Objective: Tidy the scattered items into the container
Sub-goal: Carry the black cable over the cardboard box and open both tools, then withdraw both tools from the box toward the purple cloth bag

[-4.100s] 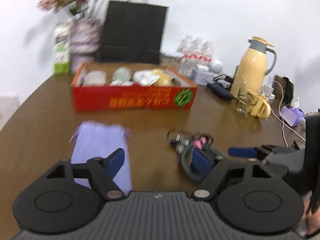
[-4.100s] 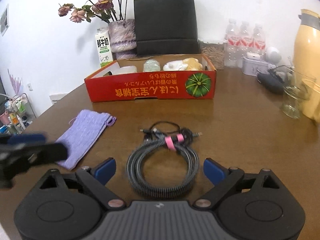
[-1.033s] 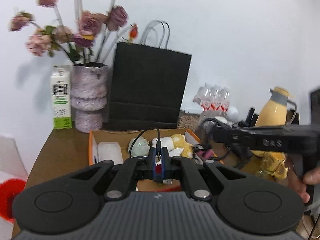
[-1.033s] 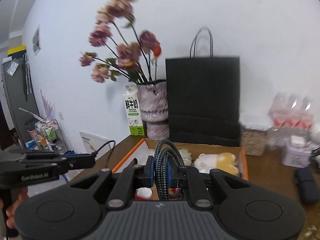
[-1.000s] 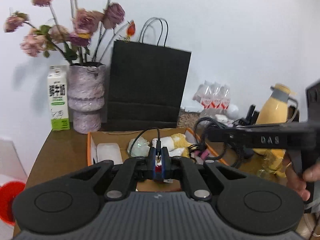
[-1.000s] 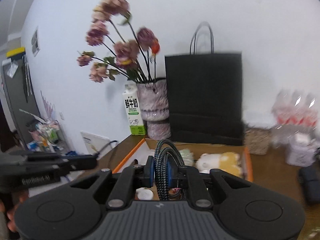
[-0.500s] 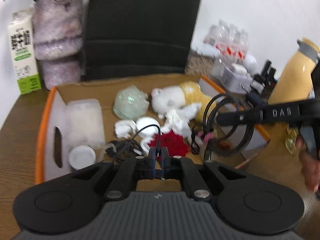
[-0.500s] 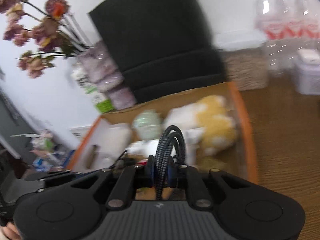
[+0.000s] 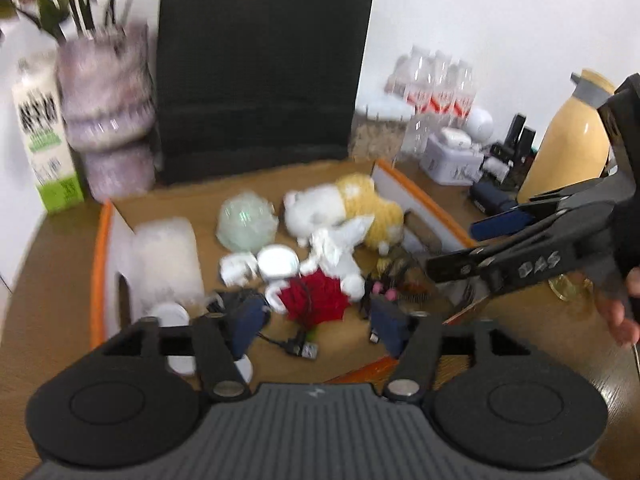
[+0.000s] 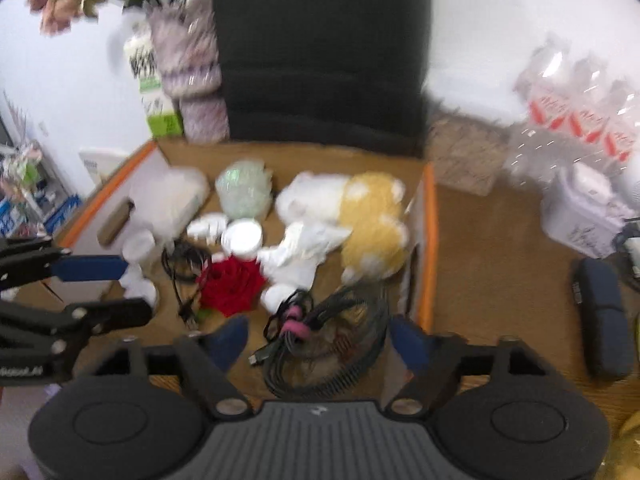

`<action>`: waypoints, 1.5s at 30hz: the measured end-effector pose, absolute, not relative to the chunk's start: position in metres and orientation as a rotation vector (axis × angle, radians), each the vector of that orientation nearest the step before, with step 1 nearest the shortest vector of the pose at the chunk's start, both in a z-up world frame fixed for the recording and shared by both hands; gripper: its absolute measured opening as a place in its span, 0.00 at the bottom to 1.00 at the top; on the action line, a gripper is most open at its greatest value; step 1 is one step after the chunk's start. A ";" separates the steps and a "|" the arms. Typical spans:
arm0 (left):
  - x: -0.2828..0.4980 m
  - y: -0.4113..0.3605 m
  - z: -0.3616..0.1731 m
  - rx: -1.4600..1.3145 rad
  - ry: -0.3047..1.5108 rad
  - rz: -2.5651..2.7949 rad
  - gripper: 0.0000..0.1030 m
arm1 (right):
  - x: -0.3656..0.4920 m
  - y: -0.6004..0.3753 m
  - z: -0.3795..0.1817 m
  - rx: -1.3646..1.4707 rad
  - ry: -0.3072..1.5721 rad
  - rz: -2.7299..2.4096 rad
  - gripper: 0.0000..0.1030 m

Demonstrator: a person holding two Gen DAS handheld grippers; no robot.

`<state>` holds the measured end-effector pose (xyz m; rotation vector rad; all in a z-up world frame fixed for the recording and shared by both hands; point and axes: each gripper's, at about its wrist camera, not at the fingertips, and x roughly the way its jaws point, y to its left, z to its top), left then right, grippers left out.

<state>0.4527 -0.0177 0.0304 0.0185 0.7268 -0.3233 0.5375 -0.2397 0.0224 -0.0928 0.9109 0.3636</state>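
Note:
Both views look down into the cardboard box with an orange rim. My right gripper hangs over its near right corner, its jaws opening. The grey braided cable coil with a pink tie lies on the box floor between the fingers, and the pads are clear of it. My left gripper is over the near middle of the box, its jaws opening too. The thin black lead with its plug lies loose below them, beside a red flower. Each gripper also shows in the other's view: the right gripper and the left gripper.
The box also holds a white and yellow plush toy, a green ball and white lids. Behind it stand a black paper bag, a vase and a milk carton. Water bottles, a yellow flask and a dark case are to the right.
Both grippers came down over the box and went from shut on the cable to open. The coil and its thin lead now lie on the box floor.

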 end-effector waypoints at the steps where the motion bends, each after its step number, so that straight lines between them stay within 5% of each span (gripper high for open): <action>1: 0.449 -0.017 0.037 0.023 0.716 -0.317 0.68 | 0.535 -0.245 0.033 -0.080 0.905 0.363 0.78; 9: 0.413 -0.009 0.085 -0.013 0.693 -0.284 0.87 | 0.489 -0.270 0.094 -0.056 0.842 0.355 0.83; 20: 0.316 0.011 0.109 -0.033 0.658 -0.291 0.94 | 0.388 -0.265 0.116 -0.114 0.755 0.417 0.88; 34: 0.133 0.018 0.035 -0.143 0.515 -0.117 0.96 | 0.177 -0.249 0.049 -0.063 0.460 0.350 0.94; 45: 0.111 -0.003 -0.006 -0.103 0.550 -0.059 0.96 | 0.103 -0.241 -0.004 -0.029 0.481 0.252 0.95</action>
